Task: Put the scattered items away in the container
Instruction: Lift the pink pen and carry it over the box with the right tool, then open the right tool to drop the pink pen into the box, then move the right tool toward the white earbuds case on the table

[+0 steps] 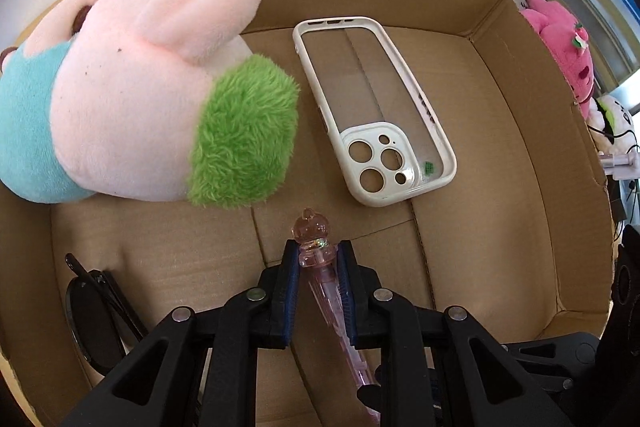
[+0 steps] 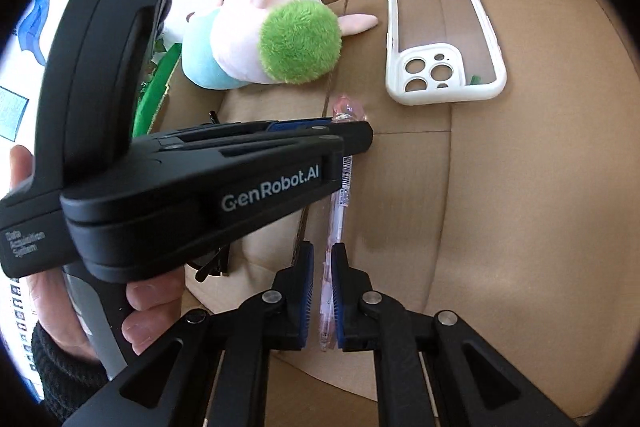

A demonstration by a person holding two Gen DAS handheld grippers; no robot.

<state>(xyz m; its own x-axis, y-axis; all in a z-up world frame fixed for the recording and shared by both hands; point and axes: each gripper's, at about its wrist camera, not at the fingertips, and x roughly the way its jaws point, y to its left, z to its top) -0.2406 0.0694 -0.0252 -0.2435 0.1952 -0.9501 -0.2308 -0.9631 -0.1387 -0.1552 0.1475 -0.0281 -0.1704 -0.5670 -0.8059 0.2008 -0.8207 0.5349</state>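
Observation:
A pink translucent pen (image 1: pixel 320 267) with a bear-shaped cap is held over the floor of the cardboard box (image 1: pixel 500 147). My left gripper (image 1: pixel 318 251) is shut on the pen near its cap. My right gripper (image 2: pixel 323 259) is closed around the pen's (image 2: pixel 336 219) lower end; the left gripper's body (image 2: pixel 200 179) crosses the right wrist view. A pink plush toy (image 1: pixel 132 87) with green and blue parts lies at the box's left. A white phone case (image 1: pixel 376 103) lies at the right; it also shows in the right wrist view (image 2: pixel 444 35). Black sunglasses (image 1: pixel 96 311) lie at the near left.
Outside the box on the right sit a bright pink plush (image 1: pixel 564 51) and a white plush (image 1: pixel 612 119). The box walls rise on all sides. A hand (image 2: pixel 148 311) grips the left gripper's handle.

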